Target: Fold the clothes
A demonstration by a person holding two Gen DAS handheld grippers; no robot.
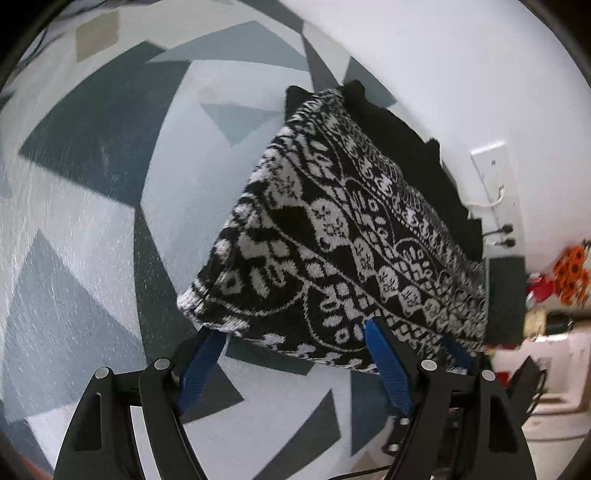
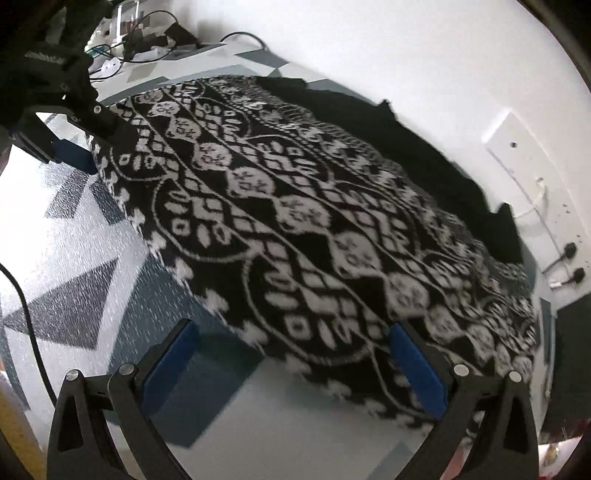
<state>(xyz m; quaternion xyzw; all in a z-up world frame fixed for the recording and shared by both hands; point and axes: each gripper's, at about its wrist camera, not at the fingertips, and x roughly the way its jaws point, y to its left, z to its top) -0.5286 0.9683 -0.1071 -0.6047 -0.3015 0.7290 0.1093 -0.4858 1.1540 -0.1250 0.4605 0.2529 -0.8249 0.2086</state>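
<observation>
A black-and-white patterned knit garment [image 1: 332, 236] lies folded on a table covered in grey and white triangles [image 1: 110, 166]. A plain black part [image 1: 417, 162] shows along its far edge. My left gripper [image 1: 295, 332] is open, its blue pads at the garment's near edge, which hangs over the tips. In the right wrist view the garment [image 2: 295, 206] fills the middle. My right gripper [image 2: 291, 350] is open at its near edge, the right pad under the cloth. The left gripper [image 2: 74, 136] shows at the garment's far left corner.
A white wall [image 1: 461, 74] with a white outlet strip [image 1: 495, 173] and plugs stands behind the table. Cables and clutter [image 2: 140, 33] lie at the far end. Orange and red items [image 1: 569, 280] sit at the right.
</observation>
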